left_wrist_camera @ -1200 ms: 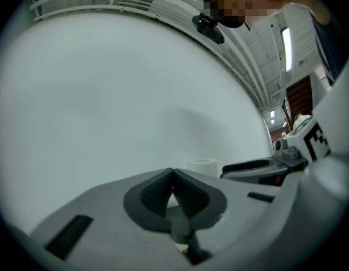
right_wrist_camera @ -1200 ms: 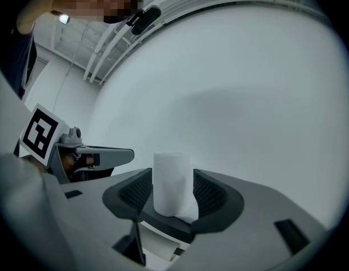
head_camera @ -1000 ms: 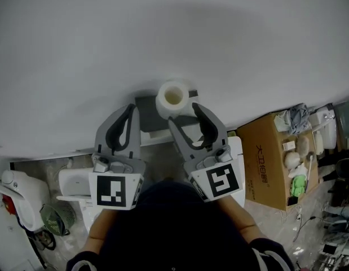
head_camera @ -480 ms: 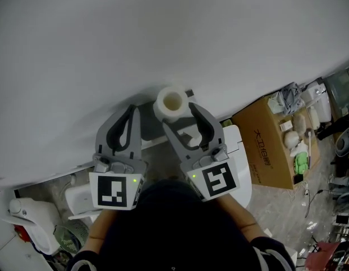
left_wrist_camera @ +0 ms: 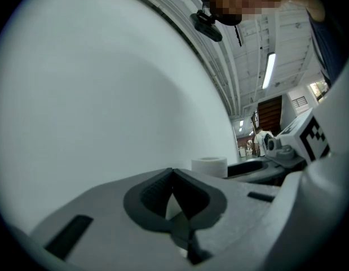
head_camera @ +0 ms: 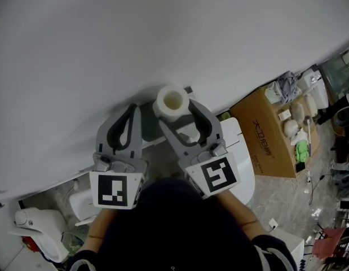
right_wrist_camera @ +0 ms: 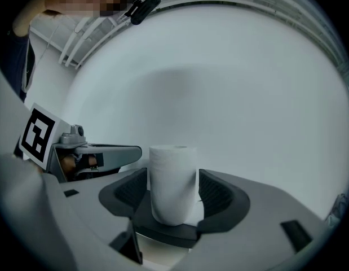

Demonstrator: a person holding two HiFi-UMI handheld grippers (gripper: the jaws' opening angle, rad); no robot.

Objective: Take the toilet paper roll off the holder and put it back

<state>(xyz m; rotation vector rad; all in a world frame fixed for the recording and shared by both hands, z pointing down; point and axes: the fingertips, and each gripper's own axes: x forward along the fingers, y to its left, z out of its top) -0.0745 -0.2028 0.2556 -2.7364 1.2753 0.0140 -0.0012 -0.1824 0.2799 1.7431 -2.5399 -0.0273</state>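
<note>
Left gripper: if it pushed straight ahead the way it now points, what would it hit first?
Most likely the wall. The left gripper, jaws shut, points at a bare stretch of it, and the roll stands off to its right. Depth is hard to judge here.

Overhead and level close-ups, common roll [head_camera: 172,101]

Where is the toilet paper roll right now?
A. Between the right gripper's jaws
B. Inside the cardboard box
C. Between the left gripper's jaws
A: in the right gripper view the toilet paper roll stands upright between the jaws of the right gripper, which have just been opening and no longer squeeze it. The left gripper has its jaws together on nothing.
</note>
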